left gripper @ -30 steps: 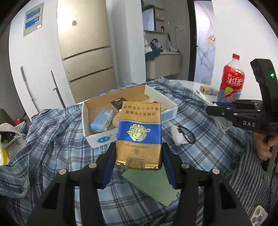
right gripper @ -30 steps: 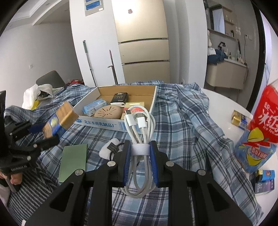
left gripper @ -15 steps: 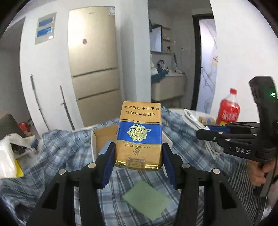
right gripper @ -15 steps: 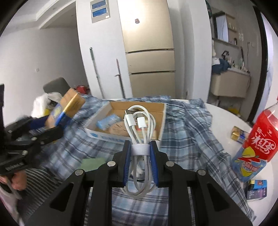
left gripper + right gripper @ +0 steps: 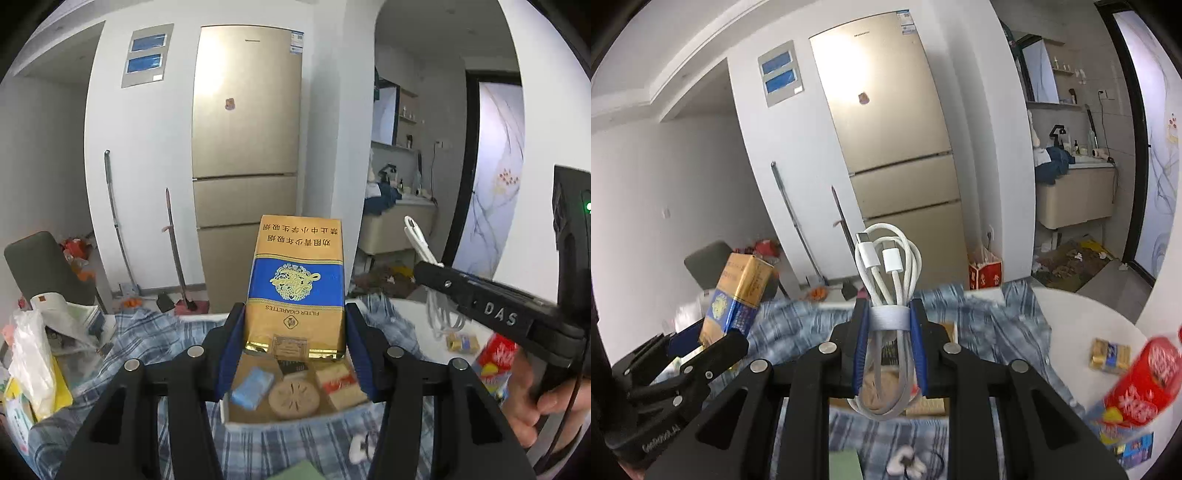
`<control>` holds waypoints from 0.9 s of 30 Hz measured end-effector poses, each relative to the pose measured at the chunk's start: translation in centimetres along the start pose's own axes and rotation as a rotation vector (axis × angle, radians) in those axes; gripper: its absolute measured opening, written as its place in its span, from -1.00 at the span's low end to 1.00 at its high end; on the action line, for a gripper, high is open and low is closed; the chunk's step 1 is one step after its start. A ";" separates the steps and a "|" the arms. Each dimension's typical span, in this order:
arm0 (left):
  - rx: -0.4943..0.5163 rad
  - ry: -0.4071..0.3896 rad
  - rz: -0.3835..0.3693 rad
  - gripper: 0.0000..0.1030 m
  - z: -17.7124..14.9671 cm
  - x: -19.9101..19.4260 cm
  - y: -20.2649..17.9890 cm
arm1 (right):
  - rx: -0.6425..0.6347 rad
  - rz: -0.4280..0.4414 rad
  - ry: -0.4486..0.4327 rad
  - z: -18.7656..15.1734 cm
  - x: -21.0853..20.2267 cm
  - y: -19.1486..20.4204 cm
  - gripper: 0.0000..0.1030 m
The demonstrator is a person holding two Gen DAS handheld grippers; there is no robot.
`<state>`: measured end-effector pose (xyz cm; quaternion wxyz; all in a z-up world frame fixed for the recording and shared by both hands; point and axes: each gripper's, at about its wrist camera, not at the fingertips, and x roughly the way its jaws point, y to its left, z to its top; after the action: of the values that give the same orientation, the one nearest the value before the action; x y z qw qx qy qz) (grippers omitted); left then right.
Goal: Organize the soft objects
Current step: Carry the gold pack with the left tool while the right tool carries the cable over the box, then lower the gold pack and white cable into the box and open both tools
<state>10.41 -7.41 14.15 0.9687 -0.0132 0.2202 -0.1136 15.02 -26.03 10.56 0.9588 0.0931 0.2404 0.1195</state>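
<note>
Between the blue pads of the left gripper point(image 5: 295, 347), at the near centre of its own view, a gold and blue cigarette pack point(image 5: 297, 284) stands upright, clamped by its lower sides, its print upside down. Its base hides part of the open cardboard box point(image 5: 231, 413) lying below on a blue checked cloth point(image 5: 147, 343); inside the box show a light blue packet point(image 5: 253, 382), a round tan disc point(image 5: 294, 397) and a red and white pack point(image 5: 341, 384), while a dark item behind them is mostly covered. At the right, the right gripper point(image 5: 419, 267) enters side-on, gripped by a hand point(image 5: 532, 402) cut off at the frame's edge; only the top plug and a hanging loop of its cable point(image 5: 417, 236) show past the black body. From the right wrist, the right gripper point(image 5: 888, 321) is closed on a coiled white cable point(image 5: 888, 266) bound by a white strap, plugs pointing up, the lower loop dangling over the box, which is almost wholly hidden by the fingers. At the left the left gripper point(image 5: 701, 339) holds the pack point(image 5: 738, 295) tilted. On the right, a red bottle point(image 5: 1137, 376) is blurred and cut off, beside a small gold packet point(image 5: 1108, 354) on the white table point(image 5: 1082, 317). At the near edge, a green card point(image 5: 844, 465) and a white lump point(image 5: 905, 463) are partly cut off. A gold fridge point(image 5: 897, 147) stands far behind.
</note>
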 end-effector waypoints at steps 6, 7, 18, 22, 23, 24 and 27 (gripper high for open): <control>-0.043 0.067 0.009 0.06 -0.4 3.9 1.1 | 0.024 -0.005 0.015 -0.2 3.1 -0.5 -0.60; -0.045 0.076 0.014 0.06 -0.8 4.4 1.3 | 0.022 -0.009 0.033 -0.6 3.9 -0.6 -0.60; -0.068 0.234 0.025 0.06 -6.3 12.8 2.2 | 0.008 -0.059 0.303 -6.2 13.0 -2.6 -0.60; -0.087 0.240 0.053 0.06 -8.4 15.0 2.4 | 0.001 -0.079 0.362 -8.1 15.2 -3.2 -0.60; -0.087 0.250 0.054 0.06 -8.9 15.6 2.5 | -0.003 -0.082 0.375 -8.5 15.6 -3.4 -0.60; -0.088 0.270 0.052 0.06 -9.6 16.4 2.6 | -0.006 -0.085 0.391 -8.8 16.1 -3.5 -0.60; -0.104 0.322 0.050 0.06 -11.0 18.1 2.9 | -0.001 -0.089 0.433 -9.7 17.4 -4.2 -0.60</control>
<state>22.15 -8.39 -3.65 0.9214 -0.0393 0.3784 -0.0788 25.97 -24.07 -6.50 0.8892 0.0538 0.4443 0.0945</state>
